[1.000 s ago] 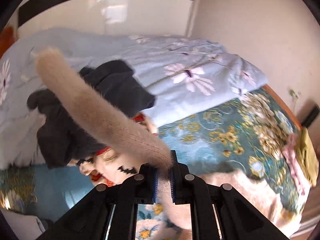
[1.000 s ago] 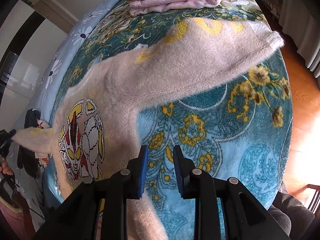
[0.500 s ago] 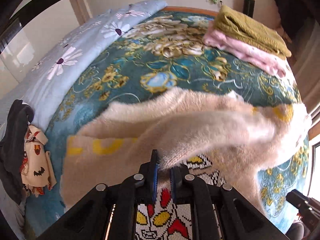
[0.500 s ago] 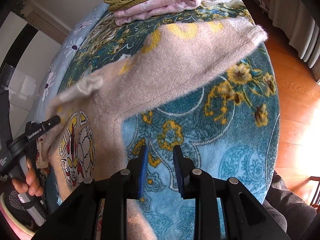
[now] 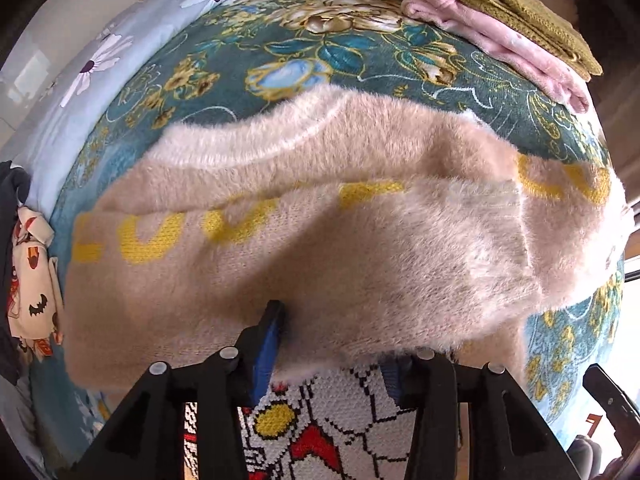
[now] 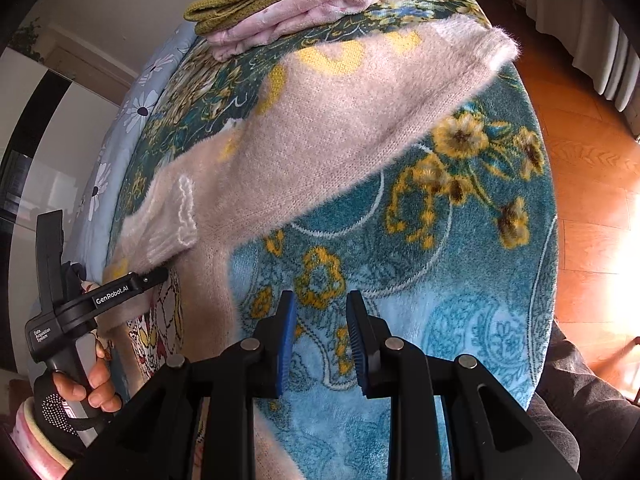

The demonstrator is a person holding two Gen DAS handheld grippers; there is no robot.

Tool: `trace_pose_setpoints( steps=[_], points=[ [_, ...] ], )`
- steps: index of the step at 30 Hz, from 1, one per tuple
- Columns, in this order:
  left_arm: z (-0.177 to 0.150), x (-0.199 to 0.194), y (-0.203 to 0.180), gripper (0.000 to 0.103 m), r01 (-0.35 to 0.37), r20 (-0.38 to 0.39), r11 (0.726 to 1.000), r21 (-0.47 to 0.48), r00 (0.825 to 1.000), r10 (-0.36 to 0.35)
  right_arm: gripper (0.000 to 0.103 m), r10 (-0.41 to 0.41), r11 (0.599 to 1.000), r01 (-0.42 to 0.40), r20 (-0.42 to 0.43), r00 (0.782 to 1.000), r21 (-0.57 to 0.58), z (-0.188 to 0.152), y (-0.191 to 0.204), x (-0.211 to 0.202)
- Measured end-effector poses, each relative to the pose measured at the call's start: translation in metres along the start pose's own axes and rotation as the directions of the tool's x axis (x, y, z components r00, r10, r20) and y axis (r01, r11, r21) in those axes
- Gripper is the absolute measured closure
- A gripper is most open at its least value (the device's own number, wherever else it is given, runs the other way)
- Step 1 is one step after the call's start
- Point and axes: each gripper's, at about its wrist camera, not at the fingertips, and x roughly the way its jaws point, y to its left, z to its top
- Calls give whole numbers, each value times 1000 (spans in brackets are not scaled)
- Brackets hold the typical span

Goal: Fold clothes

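Right fingertip of left gripper (image 5: 334,344) buried under fuzzy sweater (image 5: 320,248) sleeve. Sweater hem cut off at bottom edge. Dark clothes (image 5: 10,200) clipped at left edge. Yellow lettering partly covered by sleeve, unreadable.

The left hand-held gripper (image 5: 334,354) sits at the bottom centre of the left wrist view, its jaws spread wide; one blue-padded finger (image 5: 267,350) shows plainly, the other is mostly covered. In the right wrist view the same tool appears at the lower left of the frame, held by a bare hand (image 6: 86,386) whose fingers curl around the handle. The right hand-held gripper (image 6: 322,344) fills the bottom centre of its own view, jaws parted with a clear gap and nothing between the blue pads (image 6: 286,348).
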Motion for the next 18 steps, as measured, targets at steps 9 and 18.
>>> trace_pose_setpoints(
  steps=[9, 18],
  points=[
    [7, -9, -39, 41, 51, -41, 994, 92, 998, -48, 57, 92, 958, -113, 91, 992, 263, 61, -57, 4],
    [-33, -54, 12, 40, 218, -36, 974, -59, 975, -220, 57, 75, 914, -113, 112, 991, 390, 96, -93, 17]
  ],
)
